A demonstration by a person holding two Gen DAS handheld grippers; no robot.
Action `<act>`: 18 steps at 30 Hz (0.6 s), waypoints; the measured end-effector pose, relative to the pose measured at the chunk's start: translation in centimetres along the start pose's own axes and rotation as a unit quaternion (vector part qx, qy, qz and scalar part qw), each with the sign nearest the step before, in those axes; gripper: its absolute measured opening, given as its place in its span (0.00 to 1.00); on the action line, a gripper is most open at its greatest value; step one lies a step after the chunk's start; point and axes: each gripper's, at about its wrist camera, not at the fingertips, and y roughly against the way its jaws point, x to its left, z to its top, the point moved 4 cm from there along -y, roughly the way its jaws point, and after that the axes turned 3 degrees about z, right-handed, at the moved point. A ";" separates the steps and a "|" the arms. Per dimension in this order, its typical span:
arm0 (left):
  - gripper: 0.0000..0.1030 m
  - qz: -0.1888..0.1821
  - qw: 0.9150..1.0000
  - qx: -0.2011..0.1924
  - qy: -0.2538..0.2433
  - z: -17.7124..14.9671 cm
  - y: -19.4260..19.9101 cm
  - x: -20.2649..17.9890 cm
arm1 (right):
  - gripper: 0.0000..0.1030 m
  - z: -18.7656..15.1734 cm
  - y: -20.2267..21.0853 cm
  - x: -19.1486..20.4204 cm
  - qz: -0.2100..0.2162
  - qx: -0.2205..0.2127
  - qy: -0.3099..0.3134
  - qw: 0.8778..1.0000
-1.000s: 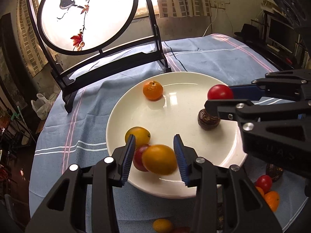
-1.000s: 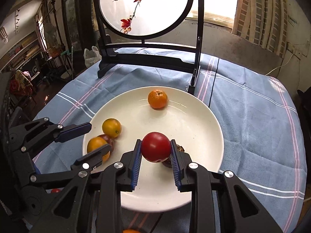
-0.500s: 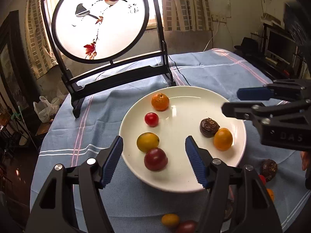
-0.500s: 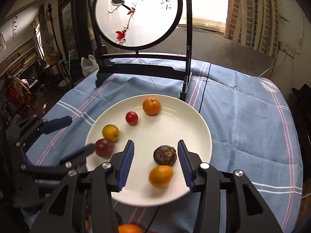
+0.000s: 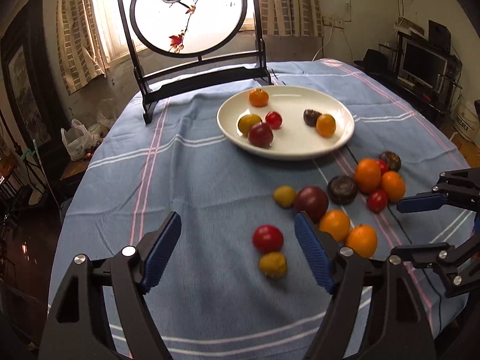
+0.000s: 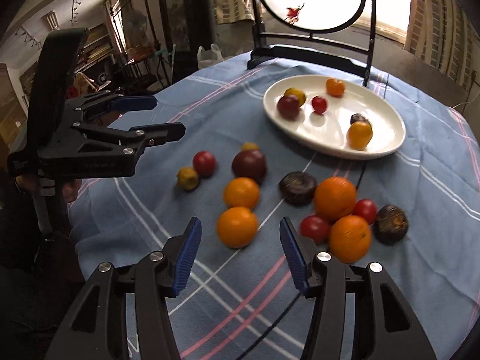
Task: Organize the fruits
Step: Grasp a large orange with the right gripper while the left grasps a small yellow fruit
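A white plate point(image 5: 345, 141) point(image 6: 387, 147) holds several fruits: a tangerine point(image 5: 258, 97), a red tomato point(image 5: 273, 119), a dark red plum point(image 5: 260, 134), a yellow fruit, a brown fruit and an orange fruit point(image 5: 325, 125). More fruits lie loose on the blue cloth. My left gripper point(image 5: 238, 249) point(image 6: 159, 117) is open and empty, with a red tomato point(image 5: 267, 238) and a small yellow fruit point(image 5: 272, 265) between its fingers' lines. My right gripper point(image 6: 238, 255) point(image 5: 420, 225) is open and empty, just before an orange point(image 6: 237, 230).
A round painted screen on a black stand point(image 5: 192, 15) rises behind the plate. The blue striped cloth point(image 5: 186, 186) covers the table. A black cord point(image 6: 270, 324) runs under the right gripper. Room clutter surrounds the table's edges.
Both grippers let go of their fruits over the plate, opened, and drew back toward the near side of the table. The loose fruits are now in front of them.
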 end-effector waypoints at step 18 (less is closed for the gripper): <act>0.39 -0.056 0.994 0.090 0.005 -3.5 -5.1 -2.8 | 0.37 -1.2 -2.7 -0.9 -0.009 0.031 -0.027 0.999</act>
